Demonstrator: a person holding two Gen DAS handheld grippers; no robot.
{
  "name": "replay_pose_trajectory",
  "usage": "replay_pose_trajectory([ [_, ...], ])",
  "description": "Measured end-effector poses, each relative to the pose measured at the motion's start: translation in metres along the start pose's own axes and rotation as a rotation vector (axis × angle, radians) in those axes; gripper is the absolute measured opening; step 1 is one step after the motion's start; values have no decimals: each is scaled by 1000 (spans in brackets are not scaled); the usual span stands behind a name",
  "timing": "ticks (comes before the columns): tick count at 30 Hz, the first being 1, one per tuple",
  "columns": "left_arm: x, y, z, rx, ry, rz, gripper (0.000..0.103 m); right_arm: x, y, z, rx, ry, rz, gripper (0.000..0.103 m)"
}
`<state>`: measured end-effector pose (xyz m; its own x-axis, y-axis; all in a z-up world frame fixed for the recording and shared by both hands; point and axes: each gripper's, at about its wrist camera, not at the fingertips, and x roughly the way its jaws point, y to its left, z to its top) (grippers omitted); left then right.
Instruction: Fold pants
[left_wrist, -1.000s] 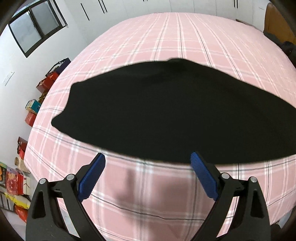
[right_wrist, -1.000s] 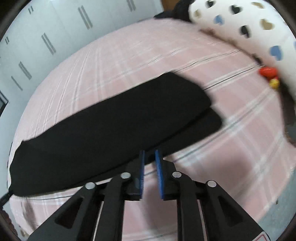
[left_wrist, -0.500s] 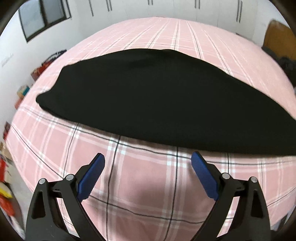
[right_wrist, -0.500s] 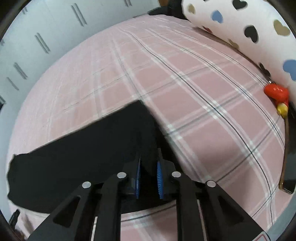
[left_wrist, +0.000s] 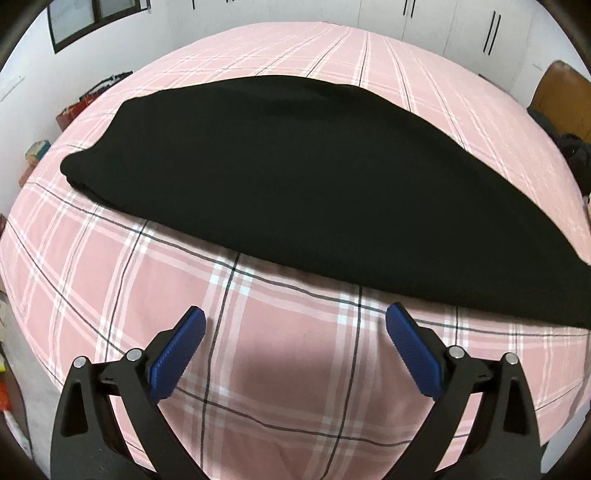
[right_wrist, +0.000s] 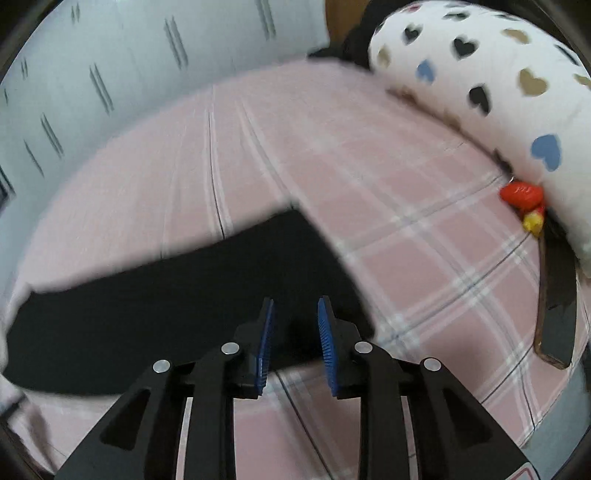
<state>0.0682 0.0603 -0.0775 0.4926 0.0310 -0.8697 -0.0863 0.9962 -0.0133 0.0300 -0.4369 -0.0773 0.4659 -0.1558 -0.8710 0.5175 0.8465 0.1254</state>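
No text, label, brand name or number can be read in either view. The red object (right_wrist: 521, 195) beside the heart-print pillow (right_wrist: 491, 85) carries a faint light mark on its top, but it is too small and blurred to make out. The boxes (left_wrist: 74, 110) on the floor past the far edge of the bed (left_wrist: 258, 362) show patches of colour only, with no legible print. A red-edged corner of a sticker (right_wrist: 526, 475) at the bottom of the right wrist view shows no letters.

Heart-print pillow (right_wrist: 491, 85) beside red toy (right_wrist: 521, 195) on pink plaid bedsheet (left_wrist: 280, 354)
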Motion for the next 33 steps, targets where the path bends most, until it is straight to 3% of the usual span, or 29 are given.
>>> replay_pose_trajectory([
  [5, -3, -2, 0, 12, -13, 10, 96, -48, 21, -18, 78, -104, 45, 28],
  [7, -2, -2, 0, 14, -11, 14, 96, -62, 35, -31, 75, -116, 69, 47],
  [9, -3, -2, 0, 17, -13, 16, 96, -66, 42, -41, 93, -98, 103, 57],
  [14, -6, 0, -1, 16, -18, 19, 98, -74, 51, -76, 260, -35, 235, 62],
  [21, -12, -7, -5, 42, -32, 36, 98, -107, 127, -108, 124, -60, 269, 65],
  [23, -15, -8, -6, 50, -41, 34, 98, -102, 144, -114, 88, -29, 245, 70],
  [25, -16, -13, -7, 76, -41, 81, 98, -94, 149, -113, 70, 10, 186, 70],
  [29, -21, -22, -10, 127, -72, 95, 98, -85, 130, -113, 190, 21, 96, 70],
  [33, -22, -27, -10, 141, -80, 88, 98, -87, 125, -113, 208, 15, 34, 70],
])
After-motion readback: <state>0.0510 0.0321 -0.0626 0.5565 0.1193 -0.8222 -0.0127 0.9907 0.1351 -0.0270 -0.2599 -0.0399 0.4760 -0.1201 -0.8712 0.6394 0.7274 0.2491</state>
